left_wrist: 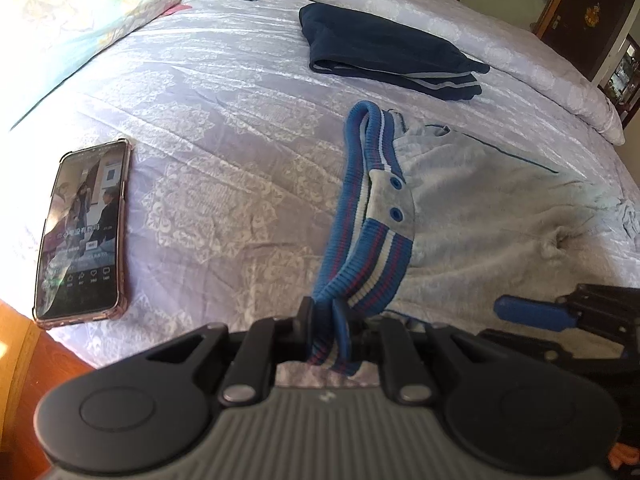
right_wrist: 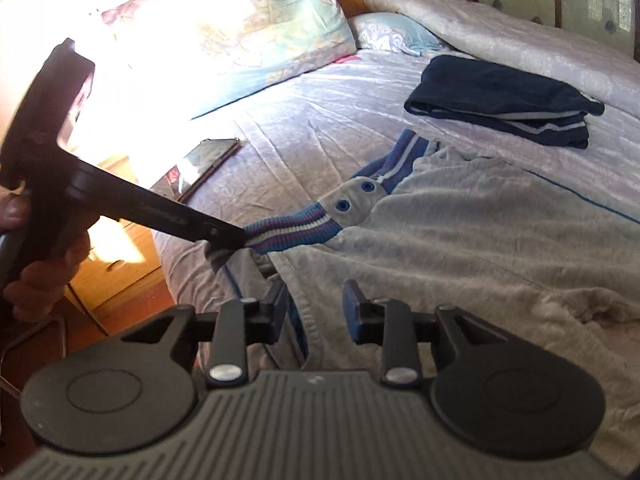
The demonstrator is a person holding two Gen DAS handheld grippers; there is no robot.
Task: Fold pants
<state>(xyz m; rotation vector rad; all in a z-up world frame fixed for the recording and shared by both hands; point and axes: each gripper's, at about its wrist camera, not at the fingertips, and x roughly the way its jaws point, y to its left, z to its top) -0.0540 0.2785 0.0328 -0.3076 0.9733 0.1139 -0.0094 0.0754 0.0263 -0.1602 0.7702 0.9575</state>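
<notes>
Left wrist view: left gripper (left_wrist: 324, 322) pinches the rumpled grey fleece pants' (left_wrist: 480, 208) blue striped ribbed waistband (left_wrist: 360, 216); right gripper (right_wrist: 316, 312) gapes, jaws unclamped.

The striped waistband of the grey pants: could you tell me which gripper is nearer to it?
Left. The left gripper is shut on the striped waistband at its near end. The right gripper hovers with jaws apart over the grey pants, short of the band.

Pants (left_wrist: 480, 208) lie on the bed (left_wrist: 224, 112), phone (left_wrist: 84, 228) left, folded garment (left_wrist: 384, 52) behind.
</notes>
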